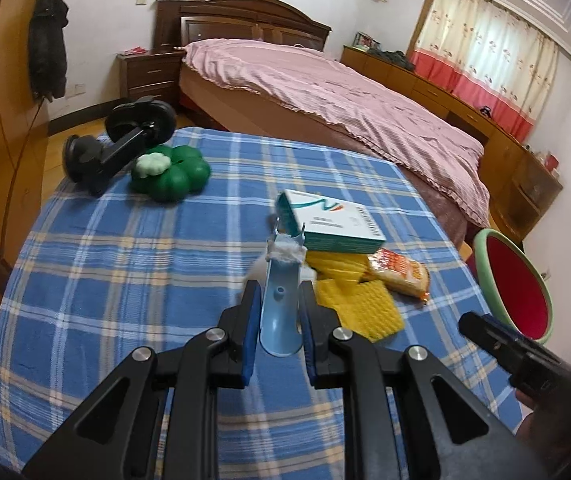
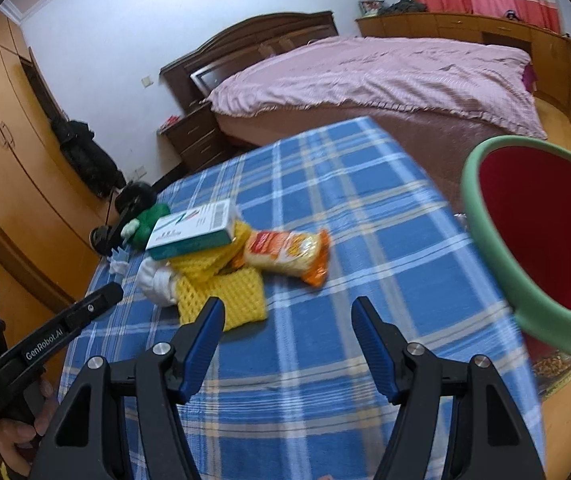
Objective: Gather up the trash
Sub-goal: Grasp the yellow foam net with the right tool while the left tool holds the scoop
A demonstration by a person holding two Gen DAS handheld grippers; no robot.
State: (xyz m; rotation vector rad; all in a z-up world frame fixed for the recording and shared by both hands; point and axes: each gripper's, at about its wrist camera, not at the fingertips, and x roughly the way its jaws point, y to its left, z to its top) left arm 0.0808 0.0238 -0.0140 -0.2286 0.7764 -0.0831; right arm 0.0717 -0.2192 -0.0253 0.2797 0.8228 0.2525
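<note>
My left gripper [image 1: 279, 300] is shut on the handle of light blue plastic tongs [image 1: 279, 312], whose tips pinch a white crumpled tissue [image 1: 287, 252] above the blue plaid table [image 1: 125, 260]. Beyond lie a white and teal box [image 1: 329, 220], yellow foam netting [image 1: 357, 300] and an orange snack packet [image 1: 401, 276]. My right gripper [image 2: 285, 320] is open and empty above the table, with the netting [image 2: 225, 296], box [image 2: 193, 232], packet [image 2: 285, 256] and a white wad [image 2: 157, 280] ahead to its left. A green-rimmed red bin [image 2: 541, 232] stands off the table's right edge.
A green clover-shaped toy [image 1: 173, 174] and a black wheeled stand [image 1: 125, 140] lie at the table's far left. A bed with a pink cover [image 1: 345, 96] stands behind the table. Wooden wardrobes [image 2: 5, 152] line the left wall. The bin also shows in the left wrist view [image 1: 517, 284].
</note>
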